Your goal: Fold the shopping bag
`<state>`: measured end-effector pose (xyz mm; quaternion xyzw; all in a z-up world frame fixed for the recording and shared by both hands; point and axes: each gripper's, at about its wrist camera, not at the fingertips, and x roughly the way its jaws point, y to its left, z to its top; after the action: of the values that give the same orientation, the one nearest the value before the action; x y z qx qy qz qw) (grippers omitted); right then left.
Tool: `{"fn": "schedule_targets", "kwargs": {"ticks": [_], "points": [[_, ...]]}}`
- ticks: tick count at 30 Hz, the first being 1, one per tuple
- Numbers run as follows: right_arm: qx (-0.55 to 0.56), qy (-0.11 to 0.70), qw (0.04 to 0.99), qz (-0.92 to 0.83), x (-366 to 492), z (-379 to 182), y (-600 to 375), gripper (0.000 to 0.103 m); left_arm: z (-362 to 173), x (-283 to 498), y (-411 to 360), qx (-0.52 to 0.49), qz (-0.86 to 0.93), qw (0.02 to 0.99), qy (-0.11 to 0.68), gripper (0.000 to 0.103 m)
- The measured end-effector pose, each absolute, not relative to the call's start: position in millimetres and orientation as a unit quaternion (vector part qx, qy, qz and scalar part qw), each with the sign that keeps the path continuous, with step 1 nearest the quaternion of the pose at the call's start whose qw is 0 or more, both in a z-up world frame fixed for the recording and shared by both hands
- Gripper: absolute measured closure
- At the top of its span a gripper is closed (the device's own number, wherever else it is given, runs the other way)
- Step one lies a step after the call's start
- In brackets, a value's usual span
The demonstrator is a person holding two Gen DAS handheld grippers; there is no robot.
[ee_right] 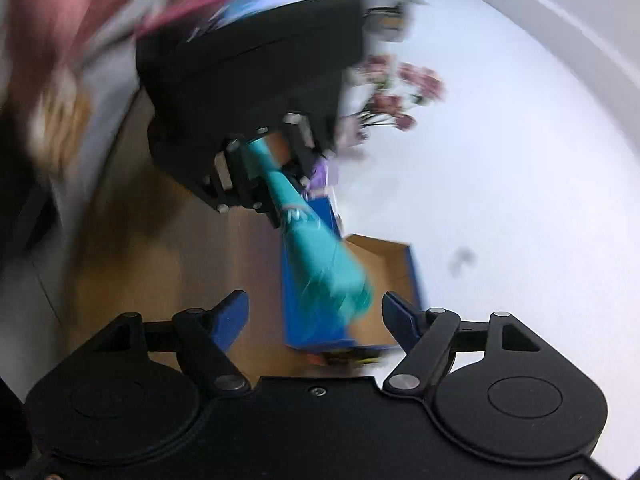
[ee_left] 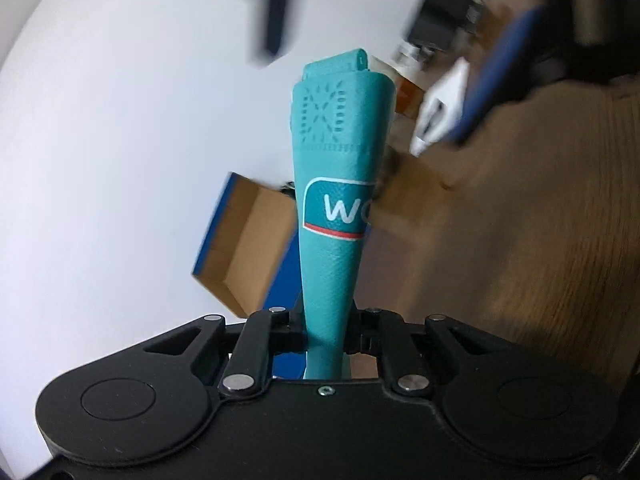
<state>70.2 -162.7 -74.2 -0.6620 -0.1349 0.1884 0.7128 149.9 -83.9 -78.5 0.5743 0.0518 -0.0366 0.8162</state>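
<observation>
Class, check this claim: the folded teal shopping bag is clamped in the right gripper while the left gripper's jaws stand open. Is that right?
No, the sides are swapped. The left gripper clamps the folded teal shopping bag, as the left wrist view shows; the right gripper stands open, nothing pressed between its jaws.

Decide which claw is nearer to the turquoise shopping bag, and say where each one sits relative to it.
Left. The left claw is shut on the rolled shopping bag, pinching one end. The right claw stands open at the bag's far end, its blue fingers either side without pressing.

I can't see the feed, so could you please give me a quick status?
Left hand-held gripper shut on folded teal bag. Right hand-held gripper open, bag's end between its jaws, untouched. Nothing blocking.
</observation>
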Motion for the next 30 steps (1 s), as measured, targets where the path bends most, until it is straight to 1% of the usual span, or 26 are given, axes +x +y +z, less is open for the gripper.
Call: {"fn": "schedule_targets", "kwargs": {"ticks": [3,4,5,6,8,10,11,12,14,16,19,22,25,29,30], "points": [[-0.702,-0.125,0.680,0.173,90.8,-94.0,-152.4,0.028,-79.4,146.0,-93.1,0.580,-0.049,0.812,0.040,0.089],[-0.707,-0.124,0.675,0.170,94.8,-97.0,-151.0,0.035,-78.9,144.4,-95.1,0.581,-0.050,0.811,0.037,0.089],[-0.709,-0.121,0.674,0.169,99.5,-98.5,-149.6,0.045,-78.5,143.6,-96.2,0.582,-0.049,0.811,0.037,0.089],[-0.701,-0.121,0.682,0.166,104.3,-97.8,-148.1,0.078,-79.7,142.1,-96.7,0.589,-0.046,0.806,0.029,0.089],[-0.681,-0.123,0.702,0.166,111.2,-94.4,-146.6,0.080,-81.6,140.7,-95.3,0.598,-0.041,0.800,0.018,0.087],[-0.669,-0.146,0.706,0.181,112.3,-94.1,-152.1,0.083,-81.6,138.8,-92.2,0.596,-0.038,0.802,0.005,0.082],[-0.667,-0.151,0.706,0.184,112.7,-94.1,-153.1,0.084,-82.3,136.7,-89.8,0.597,-0.039,0.801,-0.007,0.077],[-0.663,-0.163,0.706,0.188,113.4,-94.9,-156.3,0.084,-83.6,135.0,-87.8,0.602,-0.040,0.798,-0.018,0.075],[-0.647,-0.195,0.708,0.204,115.1,-98.2,-167.4,0.084,-85.6,133.9,-84.9,0.613,-0.036,0.788,-0.032,0.074],[-0.637,-0.209,0.711,0.212,115.8,-100.6,-173.1,0.084,-84.7,135.1,-83.3,0.615,-0.030,0.787,-0.036,0.073],[-0.631,-0.204,0.717,0.214,119.6,-103.8,-176.4,0.084,-83.3,137.5,-84.4,0.612,-0.030,0.789,-0.034,0.073],[-0.625,-0.213,0.718,0.221,122.0,-104.5,-177.2,0.084,-91.6,134.7,-91.6,0.636,-0.026,0.769,-0.066,0.073],[-0.628,-0.217,0.711,0.230,126.6,-107.9,-179.5,0.083,-93.4,132.8,-97.5,0.641,-0.031,0.763,-0.073,0.084],[-0.629,-0.212,0.712,0.231,130.8,-110.4,-181.3,0.081,-93.0,130.0,-105.6,0.634,-0.032,0.770,-0.067,0.087],[-0.635,-0.203,0.711,0.226,133.0,-113.5,-180.0,0.076,-94.2,130.3,-109.3,0.636,-0.031,0.769,-0.060,0.088]]}}
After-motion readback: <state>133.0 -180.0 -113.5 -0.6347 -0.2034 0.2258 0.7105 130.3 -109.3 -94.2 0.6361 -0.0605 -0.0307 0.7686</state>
